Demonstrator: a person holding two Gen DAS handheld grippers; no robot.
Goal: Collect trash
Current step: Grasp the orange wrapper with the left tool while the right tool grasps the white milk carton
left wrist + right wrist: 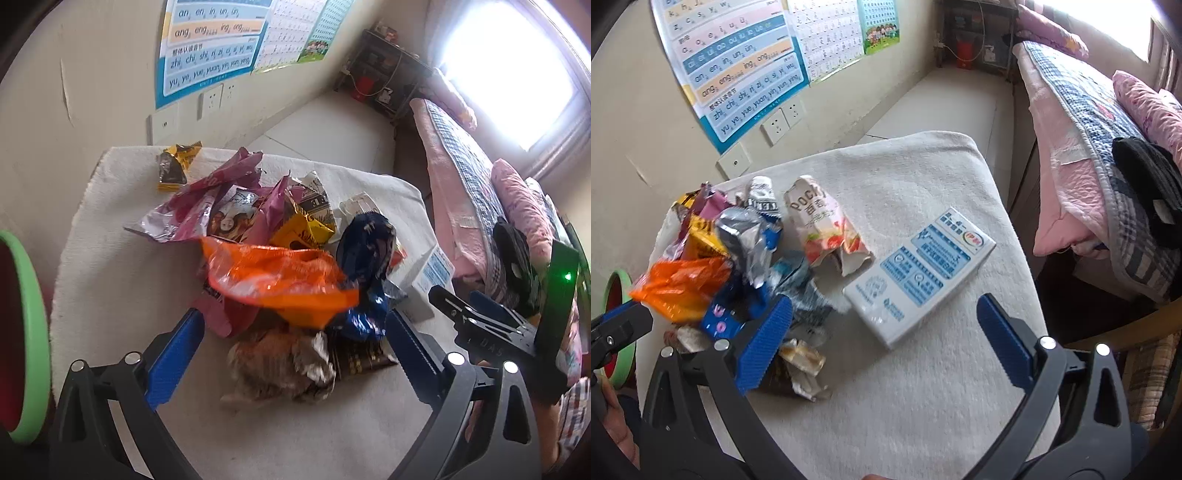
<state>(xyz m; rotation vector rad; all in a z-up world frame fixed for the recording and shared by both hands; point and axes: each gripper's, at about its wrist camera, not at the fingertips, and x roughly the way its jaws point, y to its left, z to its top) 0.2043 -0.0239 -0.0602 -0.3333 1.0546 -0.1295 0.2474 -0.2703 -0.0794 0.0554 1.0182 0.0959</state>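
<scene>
Fingers of left gripper released, straddling the wrapper pile on the bench. Fingers of right gripper likewise released: pile at its left finger, white box between both.
</scene>
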